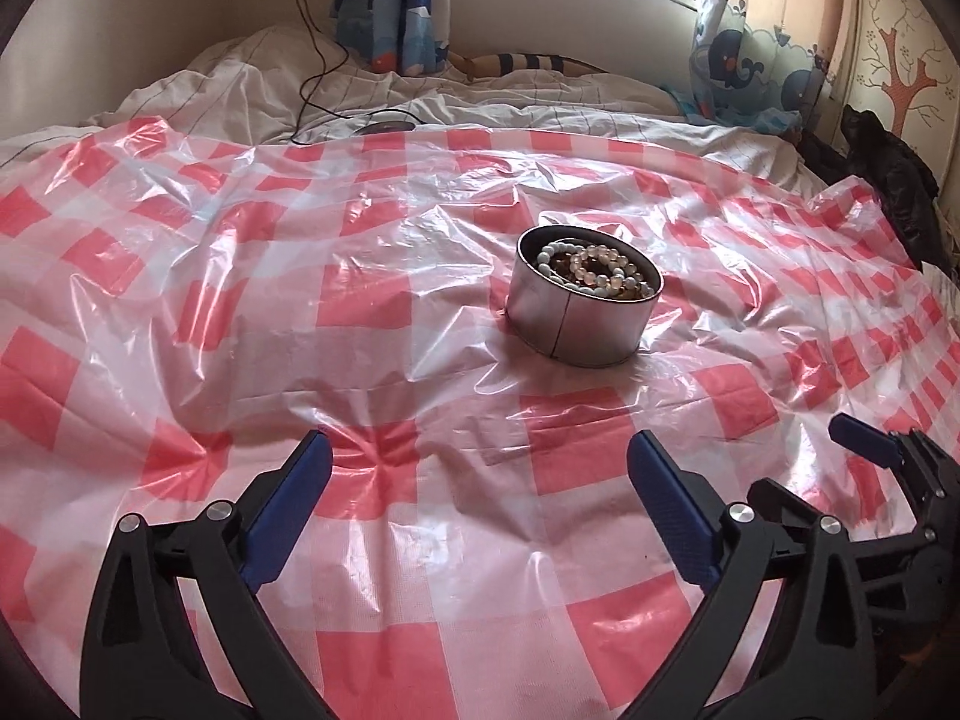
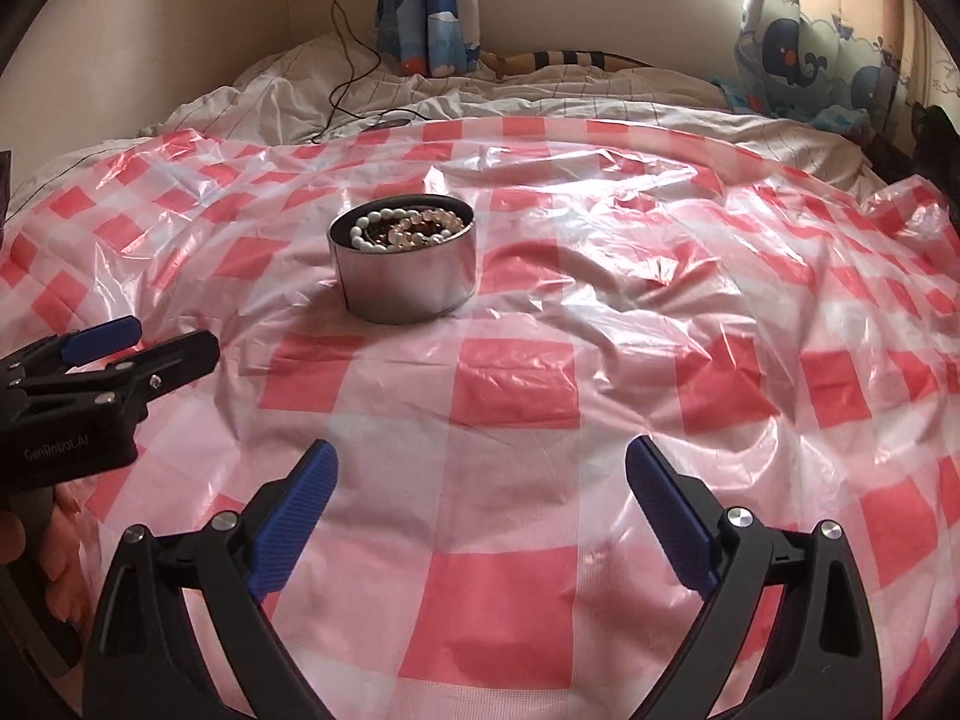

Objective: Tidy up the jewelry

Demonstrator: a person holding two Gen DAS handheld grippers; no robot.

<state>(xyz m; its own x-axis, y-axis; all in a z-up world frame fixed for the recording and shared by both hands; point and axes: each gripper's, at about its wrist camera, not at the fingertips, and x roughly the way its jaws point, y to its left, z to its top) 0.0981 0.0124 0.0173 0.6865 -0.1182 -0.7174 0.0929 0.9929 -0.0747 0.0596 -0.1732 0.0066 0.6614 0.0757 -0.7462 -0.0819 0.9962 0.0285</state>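
A round silver tin (image 1: 576, 324) stands on the red-and-white checked plastic sheet (image 1: 240, 312), holding several beaded bracelets (image 1: 591, 270). It also shows in the right wrist view (image 2: 408, 291), with the bracelets (image 2: 408, 228) inside. My left gripper (image 1: 480, 456) is open and empty, well short of the tin. My right gripper (image 2: 480, 462) is open and empty, nearer me and right of the tin. The left gripper shows at the left edge of the right wrist view (image 2: 150, 342). The right gripper shows at the right edge of the left wrist view (image 1: 870, 444).
The checked sheet (image 2: 660, 330) covers a bed with a rumpled white duvet (image 1: 420, 96) behind it. A black charger cable (image 1: 312, 60) trails across the duvet. Whale-print curtains (image 1: 750, 60) hang at the back. A dark object (image 1: 888, 180) lies at the right edge.
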